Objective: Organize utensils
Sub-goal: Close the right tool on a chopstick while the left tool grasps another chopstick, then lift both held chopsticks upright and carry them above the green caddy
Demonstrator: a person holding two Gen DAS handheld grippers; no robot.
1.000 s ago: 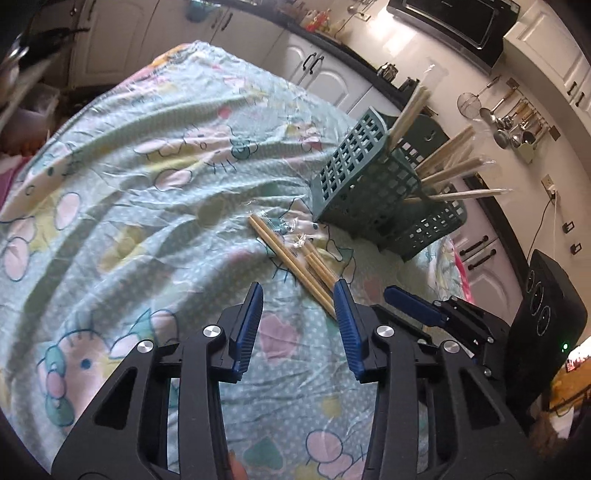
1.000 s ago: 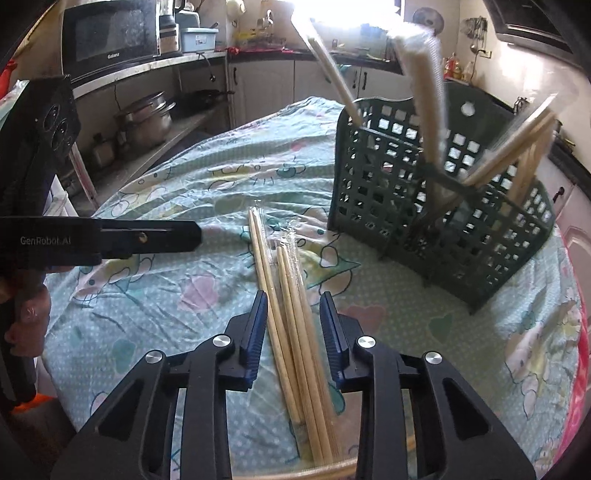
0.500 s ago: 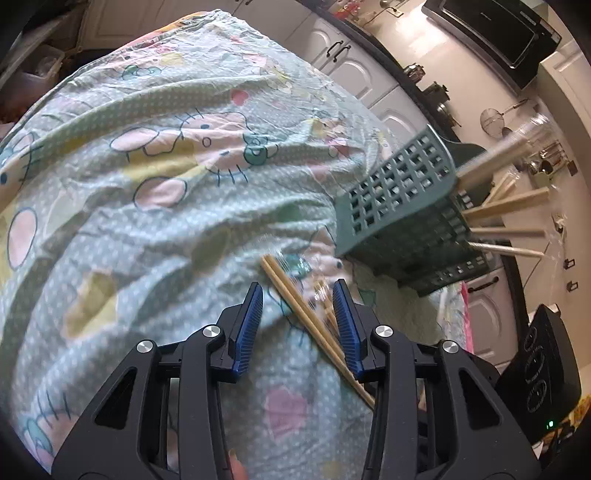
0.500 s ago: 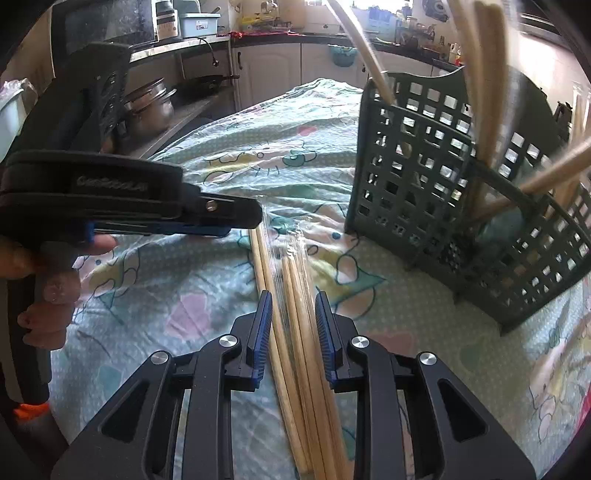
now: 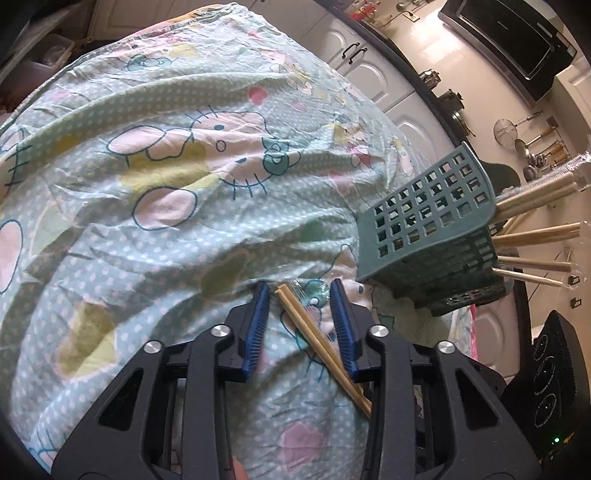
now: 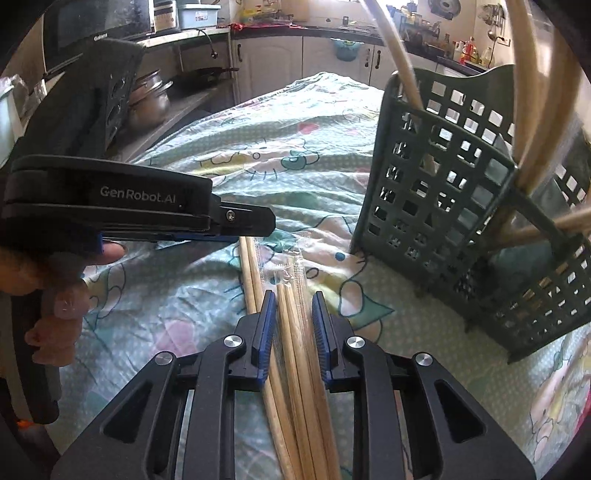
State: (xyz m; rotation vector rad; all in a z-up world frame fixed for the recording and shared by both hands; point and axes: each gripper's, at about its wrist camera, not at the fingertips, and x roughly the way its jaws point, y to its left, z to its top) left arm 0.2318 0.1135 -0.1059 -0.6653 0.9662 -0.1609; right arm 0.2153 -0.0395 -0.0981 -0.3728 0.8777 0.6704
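Two pairs of wooden chopsticks lie on the patterned cloth. In the left wrist view, the bare pair (image 5: 314, 332) runs slantwise between the pads of my left gripper (image 5: 299, 290), with a gap on each side. Those jaws are closing. In the right wrist view, the plastic-wrapped pair (image 6: 295, 332) lies lengthwise between the pads of my right gripper (image 6: 293, 297). These jaws are closing too, with thin gaps left. The bare pair (image 6: 251, 273) lies just to its left, under the left gripper's tip (image 6: 255, 223). The green lattice basket (image 6: 436, 192) (image 5: 424, 229) holds several chopsticks (image 5: 535, 236).
A person's hand (image 6: 55, 266) holds the left gripper's handle at the left of the right wrist view. The cloth-covered table (image 5: 166, 184) stretches far beyond the grippers. Kitchen cabinets (image 6: 280, 62), pots (image 6: 147, 99) and a microwave (image 6: 99, 22) line the walls around it.
Both grippers came forward and down onto the chopsticks, and both pairs of jaws narrowed. The left gripper now straddles the bare pair's far end; the basket looms larger in the right view.
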